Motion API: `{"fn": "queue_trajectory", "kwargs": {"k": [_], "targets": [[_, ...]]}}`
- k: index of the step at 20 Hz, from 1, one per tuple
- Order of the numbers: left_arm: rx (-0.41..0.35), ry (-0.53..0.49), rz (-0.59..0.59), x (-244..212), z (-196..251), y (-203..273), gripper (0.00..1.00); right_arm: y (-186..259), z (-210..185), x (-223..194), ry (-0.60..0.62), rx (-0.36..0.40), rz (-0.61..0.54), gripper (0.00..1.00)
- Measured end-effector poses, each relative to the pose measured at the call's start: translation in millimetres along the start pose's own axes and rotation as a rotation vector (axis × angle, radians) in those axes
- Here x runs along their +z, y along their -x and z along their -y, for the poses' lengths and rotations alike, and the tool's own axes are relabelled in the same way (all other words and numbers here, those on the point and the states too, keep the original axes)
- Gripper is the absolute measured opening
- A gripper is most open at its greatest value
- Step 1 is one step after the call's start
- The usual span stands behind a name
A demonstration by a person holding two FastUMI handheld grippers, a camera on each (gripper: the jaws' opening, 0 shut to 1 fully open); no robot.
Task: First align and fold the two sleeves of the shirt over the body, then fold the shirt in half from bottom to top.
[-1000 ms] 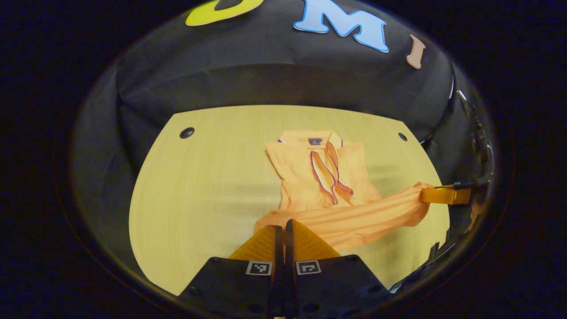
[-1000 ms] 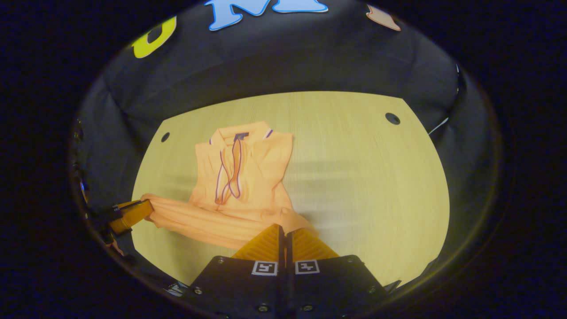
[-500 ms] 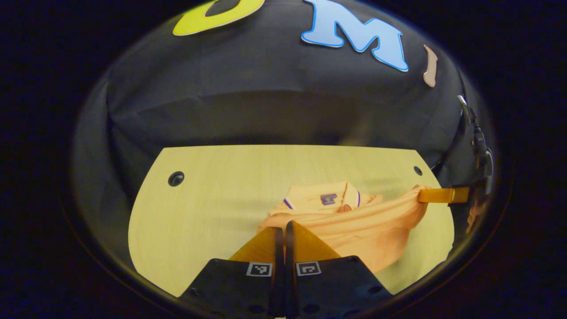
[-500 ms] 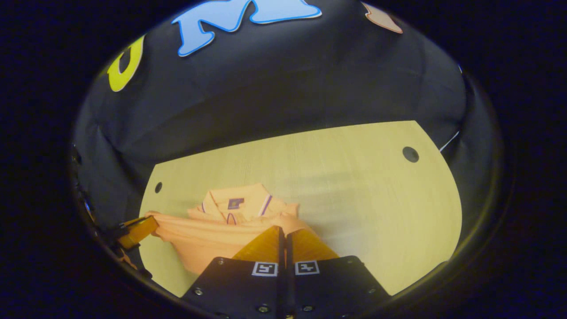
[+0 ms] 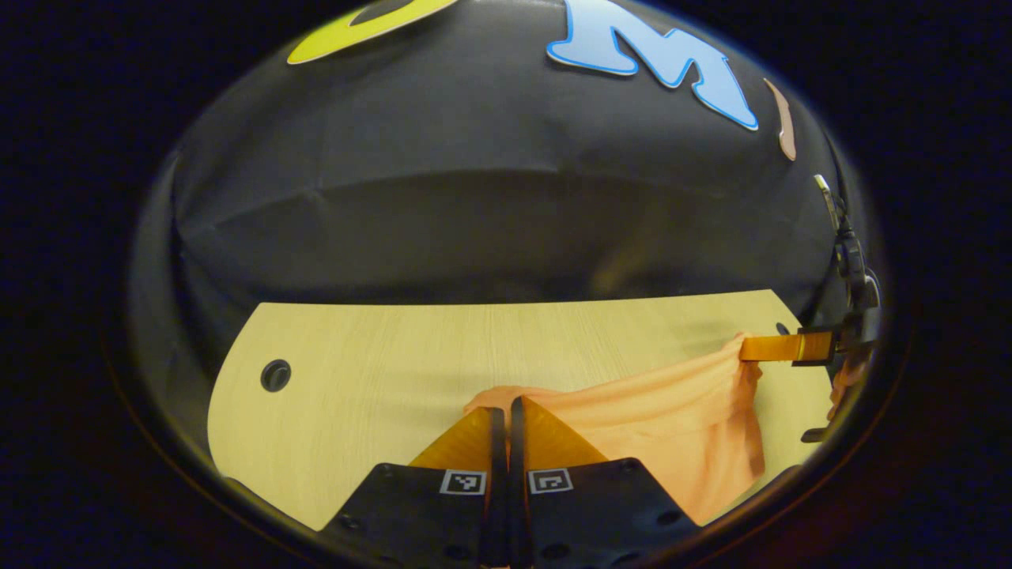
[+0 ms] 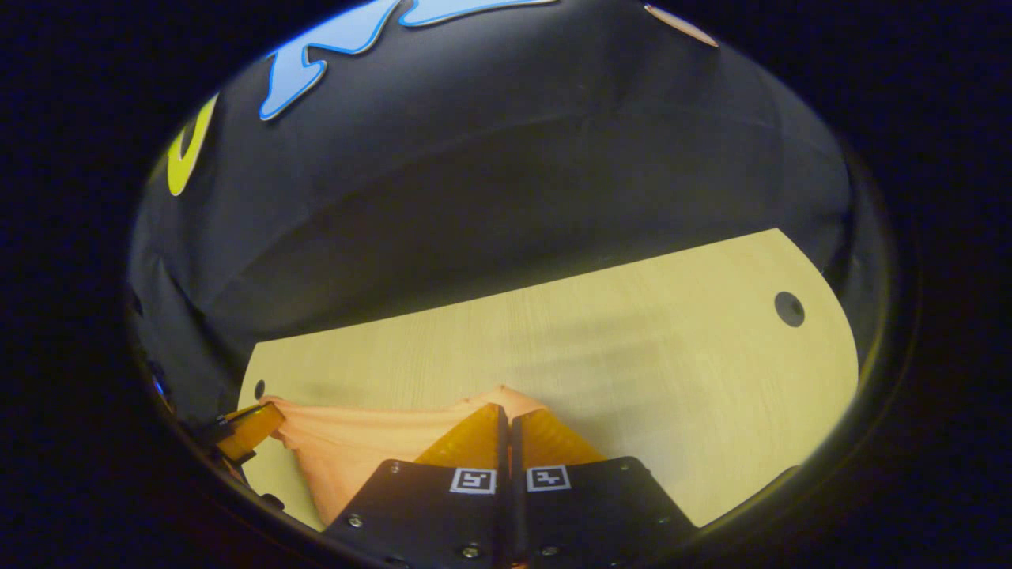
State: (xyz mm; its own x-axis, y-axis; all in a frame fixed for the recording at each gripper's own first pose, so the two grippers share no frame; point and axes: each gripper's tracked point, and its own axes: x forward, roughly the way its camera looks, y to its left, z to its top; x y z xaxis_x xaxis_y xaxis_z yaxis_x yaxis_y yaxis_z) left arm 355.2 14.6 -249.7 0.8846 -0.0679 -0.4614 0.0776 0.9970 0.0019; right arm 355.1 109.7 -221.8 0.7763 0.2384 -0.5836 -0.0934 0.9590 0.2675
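Left gripper view: left gripper (image 5: 506, 407) clamped on orange polo shirt (image 5: 672, 419), hem lifted above desk (image 5: 379, 371).
Right gripper view: right gripper (image 6: 506, 407) pinching shirt's other corner.

— What's the shirt (image 5: 672, 411) doing on my feed?

— It's orange, stretched taut above the table (image 5: 379, 371), the edge running in a sagging line with fabric hanging below it.

— And from the right gripper view?

— Same shirt (image 6: 356, 442), draped low over the table's (image 6: 632, 356) near side, collar hidden.
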Motion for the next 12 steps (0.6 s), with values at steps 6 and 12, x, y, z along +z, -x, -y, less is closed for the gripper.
{"fn": "queue_trajectory", "kwargs": {"k": [6, 12], "targets": [[0.009, 0.004, -0.002, -19, -5, -37, 0.05, -35, 2, -14, 0.039, -0.006, 0.0, 0.0], [0.029, 0.044, -0.023, -31, -8, -49, 0.06, -32, 1, -19, 0.096, -0.031, -0.019, 0.0]]}}
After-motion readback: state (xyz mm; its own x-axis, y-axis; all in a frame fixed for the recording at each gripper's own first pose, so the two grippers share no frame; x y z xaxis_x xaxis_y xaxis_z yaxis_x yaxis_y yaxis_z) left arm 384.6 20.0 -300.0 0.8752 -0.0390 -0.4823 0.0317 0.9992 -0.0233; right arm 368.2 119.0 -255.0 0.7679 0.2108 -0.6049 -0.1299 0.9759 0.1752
